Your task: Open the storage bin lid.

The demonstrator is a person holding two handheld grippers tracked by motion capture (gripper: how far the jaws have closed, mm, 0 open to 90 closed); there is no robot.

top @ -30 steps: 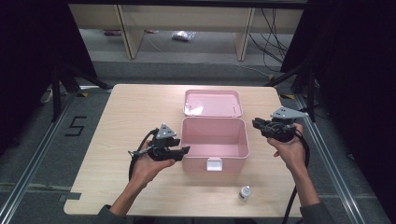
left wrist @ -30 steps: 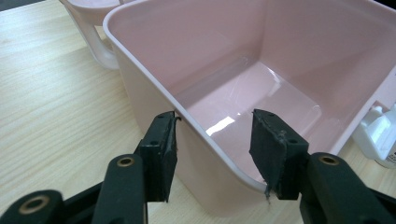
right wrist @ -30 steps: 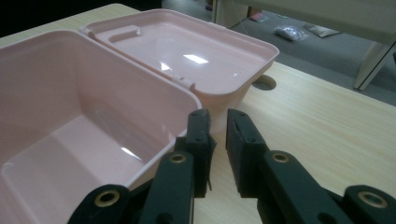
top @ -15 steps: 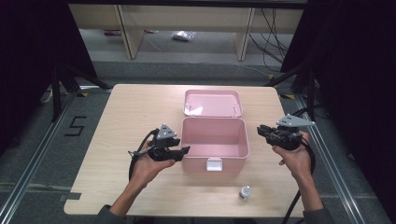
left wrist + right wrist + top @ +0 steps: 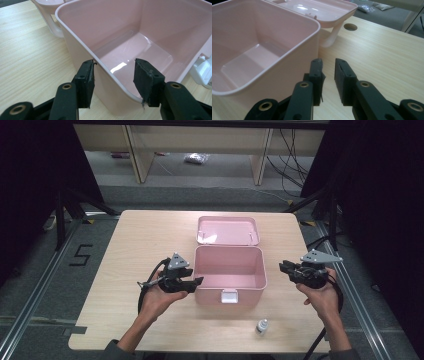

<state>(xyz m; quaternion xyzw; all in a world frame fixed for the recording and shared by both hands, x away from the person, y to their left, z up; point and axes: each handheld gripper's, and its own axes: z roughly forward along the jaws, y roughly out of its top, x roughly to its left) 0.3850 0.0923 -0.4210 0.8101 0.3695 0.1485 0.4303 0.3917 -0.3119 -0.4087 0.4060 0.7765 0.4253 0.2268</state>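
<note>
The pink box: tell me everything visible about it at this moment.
The pink box looks like glossy plastic: a rectangular, round-cornered body, empty inside, standing upright mid-table with a white latch on its front wall. Its lid is swung fully open and lies flat behind, joined by pink hinge arms. The left claw straddles the left wall, one jaw outside and one inside; whether the pads press it I cannot tell. The right claw is beside the right wall, apart from it.

open pink box (image 5: 229, 270) mid-table, small bottle (image 5: 262, 325) before it, bare table (image 5: 145, 240) left
</note>
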